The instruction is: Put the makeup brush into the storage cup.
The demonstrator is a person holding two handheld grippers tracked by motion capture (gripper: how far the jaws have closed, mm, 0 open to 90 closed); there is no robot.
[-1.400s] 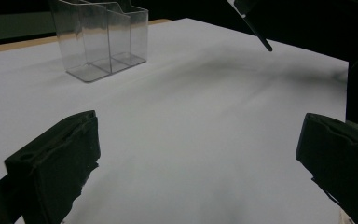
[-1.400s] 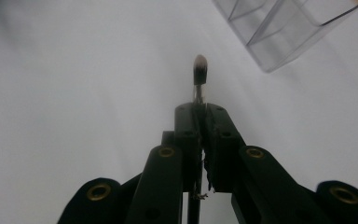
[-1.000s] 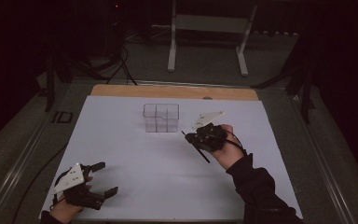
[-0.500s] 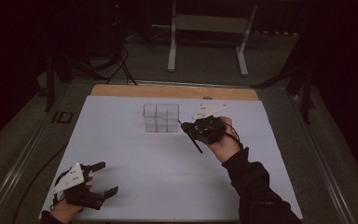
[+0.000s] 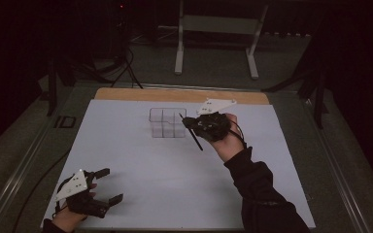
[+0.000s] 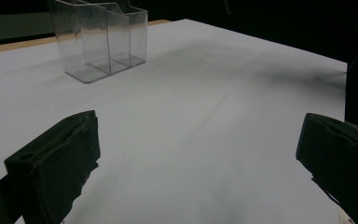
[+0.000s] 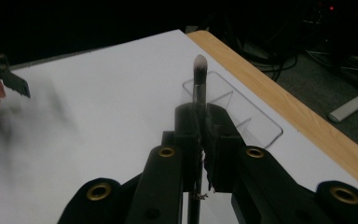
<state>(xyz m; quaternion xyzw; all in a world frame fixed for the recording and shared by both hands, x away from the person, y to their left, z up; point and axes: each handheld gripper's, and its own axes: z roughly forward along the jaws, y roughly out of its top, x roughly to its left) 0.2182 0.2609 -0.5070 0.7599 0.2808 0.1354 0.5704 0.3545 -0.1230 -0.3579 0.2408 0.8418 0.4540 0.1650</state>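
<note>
A thin dark brush (image 5: 197, 142) with a pale bristle tip (image 7: 199, 69) is clamped in my right gripper (image 5: 192, 124), whose jaws are shut on its handle. The gripper hangs above the white mat, just right of a clear plastic organiser (image 5: 165, 121) with several compartments. In the right gripper view the bristles point up past the jaws (image 7: 202, 122), with the organiser (image 7: 254, 122) lying behind them. My left gripper (image 5: 114, 184) rests near the mat's front left corner, open and holding nothing. Its own view shows its fingertips (image 6: 65, 149) wide apart, with the organiser (image 6: 100, 39) far off.
A white mat (image 5: 126, 155) covers the table, with a wooden strip (image 5: 175, 94) along the far edge. A metal stand (image 5: 216, 43) is on the floor beyond the table. A dark cable (image 5: 34, 189) runs off the left side.
My right gripper has carried the brush up and slightly left, closer to the clear organiser. The left gripper has stayed where it was.
</note>
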